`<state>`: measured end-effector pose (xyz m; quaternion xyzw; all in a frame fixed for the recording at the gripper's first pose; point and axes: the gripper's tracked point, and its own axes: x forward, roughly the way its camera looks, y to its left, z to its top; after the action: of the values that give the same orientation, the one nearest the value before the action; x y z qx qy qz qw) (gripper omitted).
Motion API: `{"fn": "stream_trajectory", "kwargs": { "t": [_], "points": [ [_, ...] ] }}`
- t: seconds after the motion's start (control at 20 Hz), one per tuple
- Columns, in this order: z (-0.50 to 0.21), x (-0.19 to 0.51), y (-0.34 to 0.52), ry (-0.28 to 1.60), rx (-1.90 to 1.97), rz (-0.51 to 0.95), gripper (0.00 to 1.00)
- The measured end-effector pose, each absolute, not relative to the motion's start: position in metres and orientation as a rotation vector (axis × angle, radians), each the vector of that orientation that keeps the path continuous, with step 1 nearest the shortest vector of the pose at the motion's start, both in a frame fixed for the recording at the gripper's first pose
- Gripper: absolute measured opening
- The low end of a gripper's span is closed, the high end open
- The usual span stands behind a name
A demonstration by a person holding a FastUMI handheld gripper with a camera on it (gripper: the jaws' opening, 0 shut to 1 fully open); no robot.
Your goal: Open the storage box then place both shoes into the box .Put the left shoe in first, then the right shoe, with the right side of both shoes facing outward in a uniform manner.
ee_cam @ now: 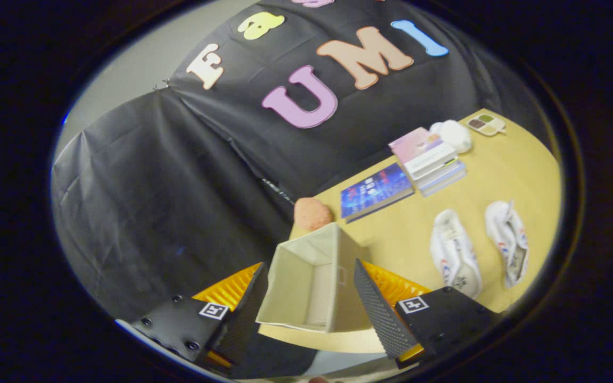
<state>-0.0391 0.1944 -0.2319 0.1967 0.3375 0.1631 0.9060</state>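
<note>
A beige fabric storage box (pixel 309 282) stands open on the wooden table (pixel 508 175), near its corner, with its empty inside facing me. My gripper (pixel 309 306) is held above it, open, and the box shows in the gap between the two black ridged fingers (pixel 378 314). Two white shoes lie on the table to the right of the box: the nearer one (pixel 454 255) just beyond the right finger, the other (pixel 507 242) farther right. Both shoes lie loose, apart from each other.
A pinkish-orange sponge-like ball (pixel 312 213) sits at the table edge behind the box. Farther back lie a blue book (pixel 375 192), a stack of books (pixel 428 158), a white fluffy thing (pixel 453 134) and a small paint palette (pixel 486 124).
</note>
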Motion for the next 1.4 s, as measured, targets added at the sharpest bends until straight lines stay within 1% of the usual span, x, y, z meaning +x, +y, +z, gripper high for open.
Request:
{"fn": "stream_trajectory", "kwargs": {
  "t": [0.25,0.45,0.6,0.75,1.2,1.4],
  "points": [
    [-0.281,-0.046,0.108,0.760,0.236,0.183,1.00],
    [-0.323,-0.051,0.061,0.844,0.102,0.125,1.00],
    [-0.358,-0.051,0.043,0.909,0.006,0.112,1.00],
    [-0.384,-0.039,0.026,0.932,-0.079,0.112,1.00],
    [-0.432,-0.002,-0.009,0.971,-0.257,0.118,0.99],
    [-0.447,0.013,-0.007,0.974,-0.266,0.148,0.90]
  ]
}}
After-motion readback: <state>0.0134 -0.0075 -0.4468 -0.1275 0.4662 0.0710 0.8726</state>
